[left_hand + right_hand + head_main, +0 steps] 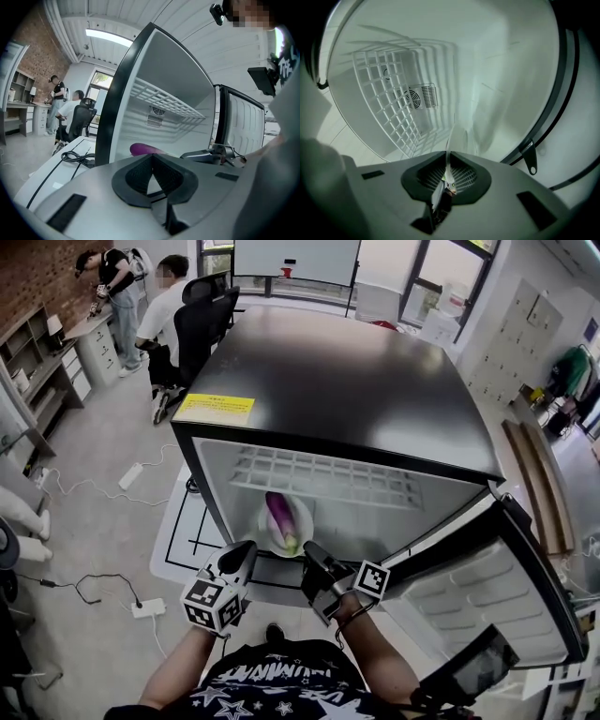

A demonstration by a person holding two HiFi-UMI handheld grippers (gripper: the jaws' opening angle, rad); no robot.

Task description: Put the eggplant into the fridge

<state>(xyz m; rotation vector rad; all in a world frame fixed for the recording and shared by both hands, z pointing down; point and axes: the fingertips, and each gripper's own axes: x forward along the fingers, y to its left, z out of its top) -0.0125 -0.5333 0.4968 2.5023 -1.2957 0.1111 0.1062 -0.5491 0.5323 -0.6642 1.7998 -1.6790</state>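
Purple with a green stem end, the eggplant (279,517) lies on a white plate (306,521) inside the open fridge (356,390), below its wire shelf (319,474). The right gripper (312,556) has its fingers clamped on the plate's near rim. The left gripper (246,552) hovers just beside it at the fridge's front edge, fingers closed on nothing.

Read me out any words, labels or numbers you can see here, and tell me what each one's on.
No text here is clear enough to quote.
The yellow label on top of the fridge: dark print, too small to read.
The shirt: white lettering, too blurred to read.
The left gripper and right gripper: square markers only, no words.
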